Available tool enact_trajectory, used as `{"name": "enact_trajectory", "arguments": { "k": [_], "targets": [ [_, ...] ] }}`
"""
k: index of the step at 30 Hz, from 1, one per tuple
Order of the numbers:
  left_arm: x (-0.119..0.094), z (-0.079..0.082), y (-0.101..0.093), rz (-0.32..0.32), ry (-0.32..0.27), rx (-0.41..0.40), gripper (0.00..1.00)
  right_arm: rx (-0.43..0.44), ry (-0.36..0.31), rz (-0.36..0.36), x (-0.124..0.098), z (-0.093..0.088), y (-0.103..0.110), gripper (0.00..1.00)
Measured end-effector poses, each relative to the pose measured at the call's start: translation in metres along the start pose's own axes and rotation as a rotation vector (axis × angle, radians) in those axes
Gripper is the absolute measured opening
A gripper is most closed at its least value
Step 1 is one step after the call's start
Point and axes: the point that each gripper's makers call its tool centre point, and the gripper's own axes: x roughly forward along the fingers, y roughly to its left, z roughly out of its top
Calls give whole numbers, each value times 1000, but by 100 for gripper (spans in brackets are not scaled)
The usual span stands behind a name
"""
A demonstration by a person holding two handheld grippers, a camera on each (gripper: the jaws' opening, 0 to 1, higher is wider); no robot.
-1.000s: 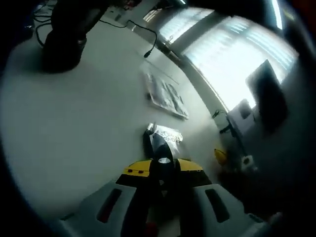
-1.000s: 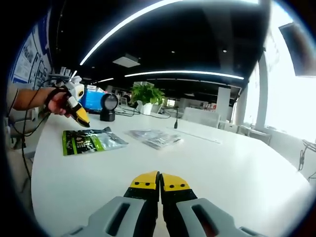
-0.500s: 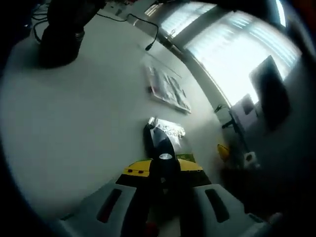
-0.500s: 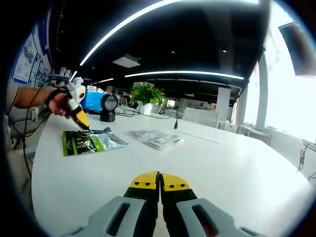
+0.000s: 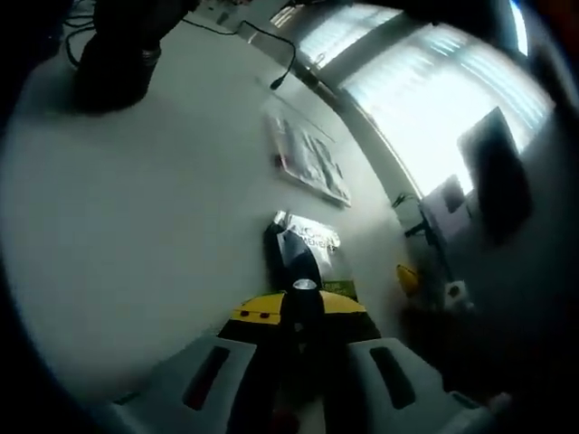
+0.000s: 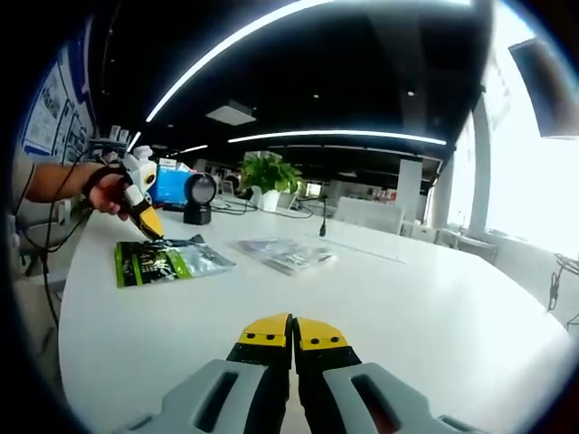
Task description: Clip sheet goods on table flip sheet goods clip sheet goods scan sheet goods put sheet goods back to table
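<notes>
Right gripper view: right tongs (image 6: 293,336) closed, empty; left tongs (image 6: 145,220) touch green packet (image 6: 166,259).

Open-plan office, big white meeting table.

It was an office floor: a long white table (image 6: 434,298), strip lights (image 6: 335,136) running across a dark ceiling, a potted plant (image 6: 269,174), a blue screen (image 6: 169,185), cables (image 5: 271,50) trailing over the tabletop, posters (image 6: 50,108) on the wall, and bright windows (image 6: 534,181) with blinds along one side.
</notes>
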Motion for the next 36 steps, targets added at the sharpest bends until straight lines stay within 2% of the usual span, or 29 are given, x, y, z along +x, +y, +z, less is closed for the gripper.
{"name": "enact_trajectory", "arguments": {
  "k": [2,10,13,16,26,36],
  "targets": [
    [1,-2,0,9,-1,21,4,2,-1,0,0,0,0,0],
    [0,-6,-5,-1,-11,11,4,0,0,-1,0,0,1,0],
    [0,-8,-7,-6,-17,-2,0,0,0,0,-1,0,1,0],
    [2,-12,-15,-20,-28,-6,0,-6,0,4,0,0,2,0],
    [-4,1,-23,-37,-64,17,0,-56,-24,7,-2,6,8,0],
    [-8,6,-21,-35,-76,24,0,-126,-62,1,-3,16,15,1]
  ]
}}
